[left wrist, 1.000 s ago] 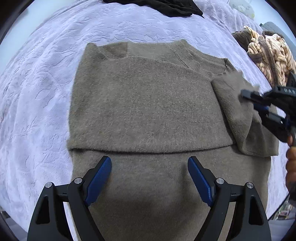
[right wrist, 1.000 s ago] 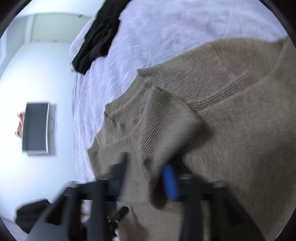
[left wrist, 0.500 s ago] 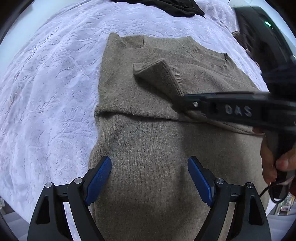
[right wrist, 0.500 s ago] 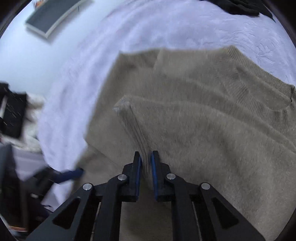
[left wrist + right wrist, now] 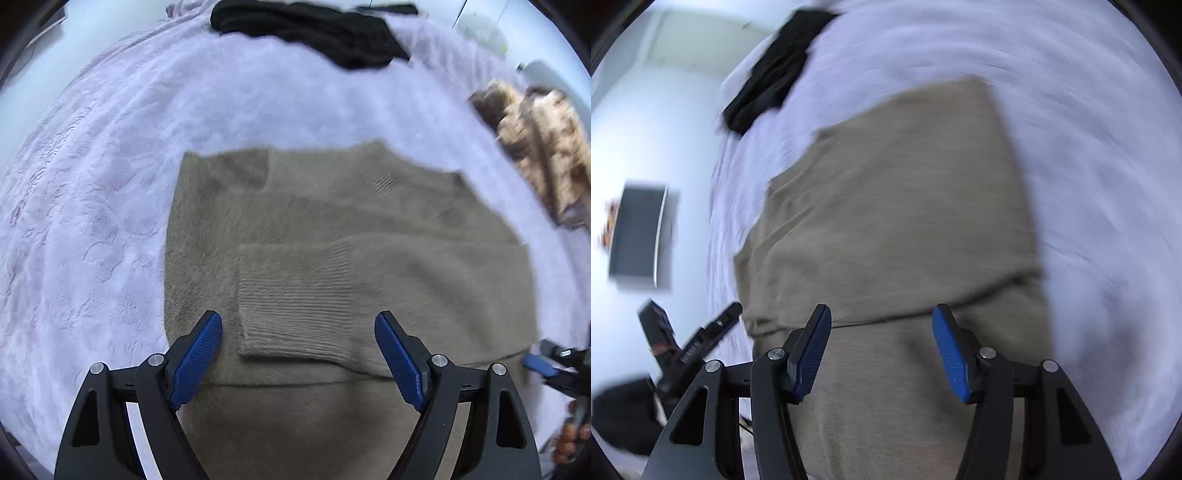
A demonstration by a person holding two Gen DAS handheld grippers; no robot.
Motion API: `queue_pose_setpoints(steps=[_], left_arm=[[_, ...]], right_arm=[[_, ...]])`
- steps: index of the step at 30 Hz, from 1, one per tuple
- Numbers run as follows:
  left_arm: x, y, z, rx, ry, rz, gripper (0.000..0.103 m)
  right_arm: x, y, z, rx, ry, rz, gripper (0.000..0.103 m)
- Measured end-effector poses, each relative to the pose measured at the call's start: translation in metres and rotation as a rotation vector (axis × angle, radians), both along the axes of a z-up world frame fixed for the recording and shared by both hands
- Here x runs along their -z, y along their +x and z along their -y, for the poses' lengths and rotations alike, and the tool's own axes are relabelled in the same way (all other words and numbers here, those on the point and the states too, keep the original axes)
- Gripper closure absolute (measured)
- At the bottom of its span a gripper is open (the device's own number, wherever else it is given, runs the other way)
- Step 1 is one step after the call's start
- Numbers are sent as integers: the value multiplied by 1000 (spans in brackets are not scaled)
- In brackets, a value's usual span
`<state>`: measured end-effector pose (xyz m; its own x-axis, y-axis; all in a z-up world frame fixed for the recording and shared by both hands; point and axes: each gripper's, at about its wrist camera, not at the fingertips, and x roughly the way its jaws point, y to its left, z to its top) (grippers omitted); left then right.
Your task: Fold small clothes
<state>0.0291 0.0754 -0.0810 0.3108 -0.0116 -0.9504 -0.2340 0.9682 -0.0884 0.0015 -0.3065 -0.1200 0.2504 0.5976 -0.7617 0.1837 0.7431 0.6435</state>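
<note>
**Sleeve laid, both grippers free**

We see the bedspread (image 5: 110, 221) filling most of both views, lavender and embossed, with the sweater (image 5: 314, 206) spread flat near its middle. A black garment (image 5: 314, 29) lies at the far edge, well apart from the sweater, and a patterned pile (image 5: 546, 155) sits off to the right.

Half a second ago our right gripper was clamped on the sleeve, carrying it across the chest. Now the sleeve (image 5: 295, 295) rests folded over the body, its ribbed cuff lying flat, and the right gripper (image 5: 881, 350) has let go: its jaws stand apart, empty, above the sweater. Our left gripper (image 5: 297, 354) hovers with jaws wide apart, as before, the cuff showing between them.

We judge both sleeves now tucked in, so the sweater looks ready for its lengthwise fold from the hem.
</note>
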Motion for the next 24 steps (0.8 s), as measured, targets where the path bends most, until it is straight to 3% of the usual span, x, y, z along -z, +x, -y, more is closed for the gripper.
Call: queue_pose_setpoints(steps=[3, 6, 9, 13, 17, 23, 24], left_arm=[[13, 1, 2, 6, 33, -38, 17], [5, 3, 8, 23, 57, -33, 17], [6, 4, 11, 23, 66, -39, 17], [18, 6, 16, 39, 101, -35, 17], [10, 0, 19, 72, 126, -29, 17], [-9, -15, -7, 25, 53, -24, 18], [-9, -16, -15, 13, 38, -14, 18]], right_arm=[[20, 6, 20, 114, 73, -21, 44], [20, 17, 34, 221, 154, 20, 95], [10, 19, 46, 224, 158, 75, 96], [31, 20, 43, 134, 48, 31, 95], [39, 13, 51, 147, 107, -4, 91], [21, -5, 53, 72, 47, -9, 74], [18, -7, 52, 70, 44, -2, 64]])
